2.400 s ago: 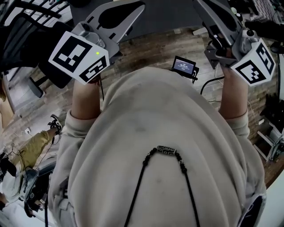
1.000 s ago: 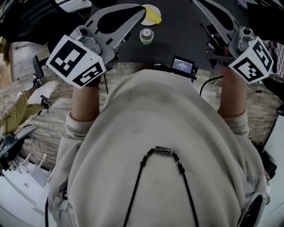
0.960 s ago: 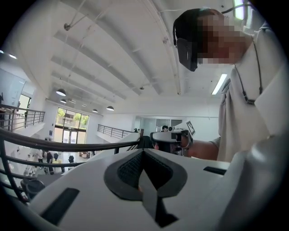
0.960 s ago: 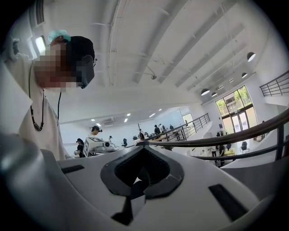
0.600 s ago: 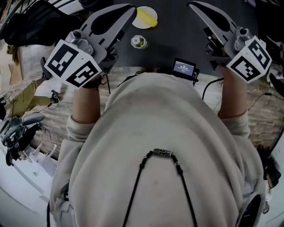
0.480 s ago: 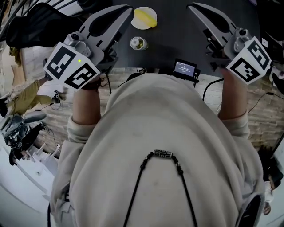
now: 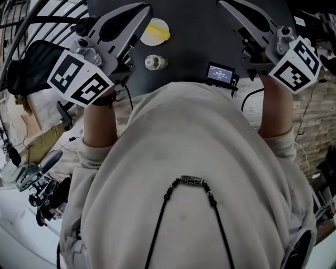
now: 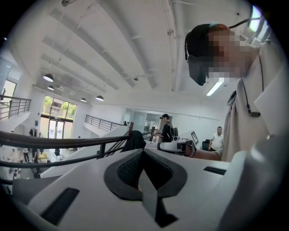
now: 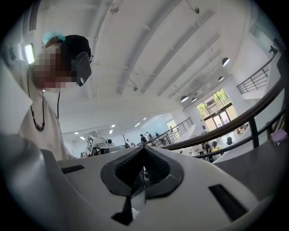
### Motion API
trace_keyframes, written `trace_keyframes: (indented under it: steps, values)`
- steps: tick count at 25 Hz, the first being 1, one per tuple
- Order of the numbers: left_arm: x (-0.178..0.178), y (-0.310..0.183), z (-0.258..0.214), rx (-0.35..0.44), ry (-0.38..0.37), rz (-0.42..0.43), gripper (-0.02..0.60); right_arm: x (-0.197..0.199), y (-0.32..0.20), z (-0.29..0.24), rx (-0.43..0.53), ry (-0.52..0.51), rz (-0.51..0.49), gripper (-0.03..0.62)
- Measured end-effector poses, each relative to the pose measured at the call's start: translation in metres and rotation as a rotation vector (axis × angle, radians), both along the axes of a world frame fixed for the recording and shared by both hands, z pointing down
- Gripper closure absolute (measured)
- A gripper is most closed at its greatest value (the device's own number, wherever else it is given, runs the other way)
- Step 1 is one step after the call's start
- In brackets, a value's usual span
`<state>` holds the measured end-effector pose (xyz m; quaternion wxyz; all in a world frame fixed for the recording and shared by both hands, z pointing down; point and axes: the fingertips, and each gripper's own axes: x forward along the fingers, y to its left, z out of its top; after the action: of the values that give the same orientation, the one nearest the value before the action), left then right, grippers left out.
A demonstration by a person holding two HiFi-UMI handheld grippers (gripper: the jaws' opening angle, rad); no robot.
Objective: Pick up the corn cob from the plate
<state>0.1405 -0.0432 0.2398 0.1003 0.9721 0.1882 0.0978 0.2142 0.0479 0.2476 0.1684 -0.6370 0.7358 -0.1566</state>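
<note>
A yellow corn cob (image 7: 157, 33) lies on a small white plate (image 7: 147, 38) on the black table (image 7: 194, 37), at the top of the head view. My left gripper (image 7: 142, 9) is held up just left of the plate, with its jaws together and nothing between them. My right gripper (image 7: 226, 6) is raised over the table's right part, well clear of the plate, and is also shut and empty. Both gripper views look level across a large hall. Their jaws meet at the middle, left gripper (image 8: 143, 152) and right gripper (image 9: 144, 150). Neither view shows the corn.
A small jar (image 7: 154, 62) stands on the table just nearer than the plate. A little screen device (image 7: 220, 74) sits at the table's near edge. A black chair (image 7: 31, 68) and gear on the floor lie at the left. People stand far off in the hall (image 8: 167, 131).
The view has passed from wooden floor to the black table. The plate and jar have slid down and left in the picture. Both grippers stay shut, and now lie over the table.
</note>
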Motion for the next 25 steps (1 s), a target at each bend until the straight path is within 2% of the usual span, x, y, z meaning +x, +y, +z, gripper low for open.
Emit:
trace_keyframes:
  steps: [6, 11, 19, 25]
  values:
    - [0.008, -0.004, -0.025, 0.014, 0.038, 0.100, 0.575, 0.002, 0.008, -0.019, -0.028, 0.031, 0.102, 0.577]
    - [0.010, -0.007, -0.034, 0.008, 0.046, 0.127, 0.575, 0.002, 0.005, -0.027, -0.051, 0.068, 0.134, 0.577]
    - [0.012, 0.004, -0.001, 0.004, 0.033, 0.109, 0.575, 0.010, 0.009, 0.001, -0.059, 0.076, 0.106, 0.577]
    - [-0.005, 0.006, 0.006, -0.021, 0.017, 0.043, 0.575, 0.005, 0.001, -0.001, -0.065, 0.087, 0.041, 0.577]
